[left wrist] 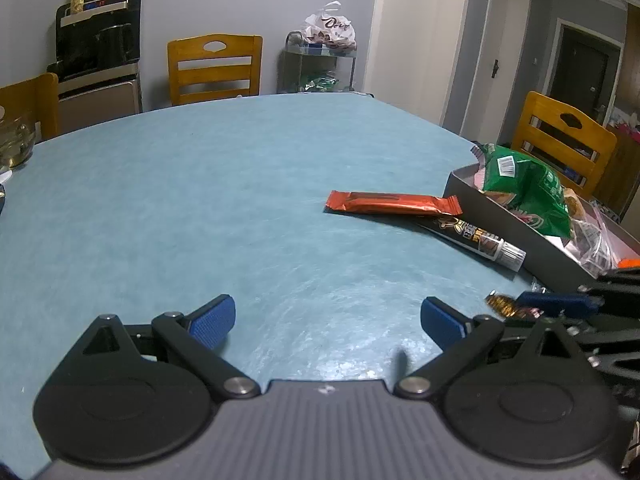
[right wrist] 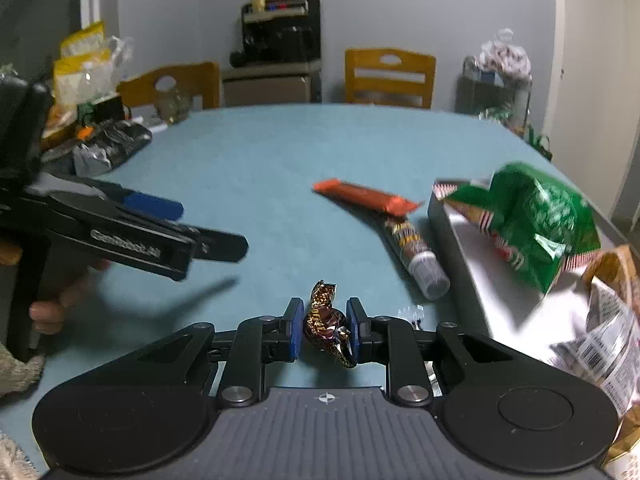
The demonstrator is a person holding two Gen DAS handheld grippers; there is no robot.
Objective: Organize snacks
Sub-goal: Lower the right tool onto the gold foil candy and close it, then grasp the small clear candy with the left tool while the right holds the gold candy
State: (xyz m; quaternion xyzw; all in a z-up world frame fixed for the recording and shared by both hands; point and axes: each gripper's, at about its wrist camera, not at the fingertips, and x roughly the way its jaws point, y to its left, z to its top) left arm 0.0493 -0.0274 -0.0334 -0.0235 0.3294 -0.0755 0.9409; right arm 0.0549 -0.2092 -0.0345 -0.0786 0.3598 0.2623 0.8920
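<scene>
now the right gripper [right wrist: 323, 330] has its jaws grasping the shiny candy [right wrist: 326, 326]; squeeze gently, lift straight off the tabletop [right wrist: 248, 168], then carry it to the box [right wrist: 444, 216]; the left gripper [left wrist: 326, 322] waits, jaws released

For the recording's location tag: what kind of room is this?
Probably a home dining room: wooden chairs around a blue-covered table, a snack-laden trolley by the wall, and interior doors.

Table [left wrist: 200, 200], blue-green cloth: orange snack bar [left wrist: 392, 203] over dark tube snack [left wrist: 480, 242], grey box [left wrist: 520, 232] right; foil candy [right wrist: 325, 322] near.
</scene>
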